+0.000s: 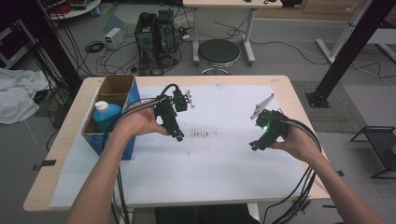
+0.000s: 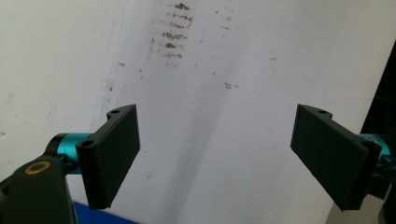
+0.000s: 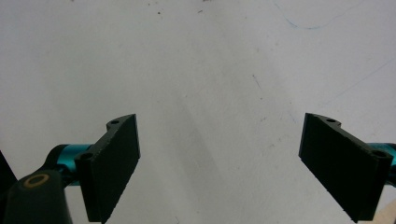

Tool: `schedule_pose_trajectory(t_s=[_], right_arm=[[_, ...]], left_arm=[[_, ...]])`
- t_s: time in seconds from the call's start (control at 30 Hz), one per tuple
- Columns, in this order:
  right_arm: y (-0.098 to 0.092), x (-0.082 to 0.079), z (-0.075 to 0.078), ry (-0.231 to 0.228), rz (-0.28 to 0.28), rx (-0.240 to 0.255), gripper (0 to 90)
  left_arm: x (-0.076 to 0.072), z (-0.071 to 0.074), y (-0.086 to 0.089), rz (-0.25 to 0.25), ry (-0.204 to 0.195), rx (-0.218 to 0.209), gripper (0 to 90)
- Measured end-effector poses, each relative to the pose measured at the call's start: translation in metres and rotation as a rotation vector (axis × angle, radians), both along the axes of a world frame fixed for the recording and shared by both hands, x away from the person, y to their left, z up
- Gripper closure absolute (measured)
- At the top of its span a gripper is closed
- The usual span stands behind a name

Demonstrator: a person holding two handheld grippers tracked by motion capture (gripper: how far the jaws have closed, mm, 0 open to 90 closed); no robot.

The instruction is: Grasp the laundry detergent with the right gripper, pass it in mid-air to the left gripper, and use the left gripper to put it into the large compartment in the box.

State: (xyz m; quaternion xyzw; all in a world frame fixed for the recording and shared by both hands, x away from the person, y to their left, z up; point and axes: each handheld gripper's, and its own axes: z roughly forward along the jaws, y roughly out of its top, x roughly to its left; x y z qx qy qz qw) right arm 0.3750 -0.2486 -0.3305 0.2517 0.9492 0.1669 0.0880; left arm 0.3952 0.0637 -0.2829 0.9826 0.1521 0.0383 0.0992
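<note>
In the high view, a person's hands hold two black grippers over a white sheet (image 1: pixel 219 163) that covers the table. My left gripper (image 1: pixel 179 136) hangs left of centre, just right of a blue cardboard box (image 1: pixel 131 95). My right gripper (image 1: pixel 253 146) is at the right, pointing down and left. In the left gripper view, my left gripper (image 2: pixel 217 154) stands open above the white sheet, with nothing between its jaws. In the right gripper view, my right gripper (image 3: pixel 219 161) is open too, over bare white sheet.
The blue box holds a blue bottle with a white cap (image 1: pixel 105 114). Brown smudges (image 1: pixel 200 135) mark the sheet's middle. Behind the table stand a black stool (image 1: pixel 219 52) and a computer tower (image 1: pixel 150 37) among floor cables. A black frame post (image 1: pixel 348 51) rises at the right.
</note>
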Motion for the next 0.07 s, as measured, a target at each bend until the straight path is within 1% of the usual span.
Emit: schedule_pose_trajectory(t_s=[0.07], right_arm=[[-0.0009, 0.001, -0.0009, -0.004, 0.012, 0.003, 11.7]], left_arm=[[0.0009, -0.0032, 0.0019, 0.009, 0.004, -0.012, 15.8]])
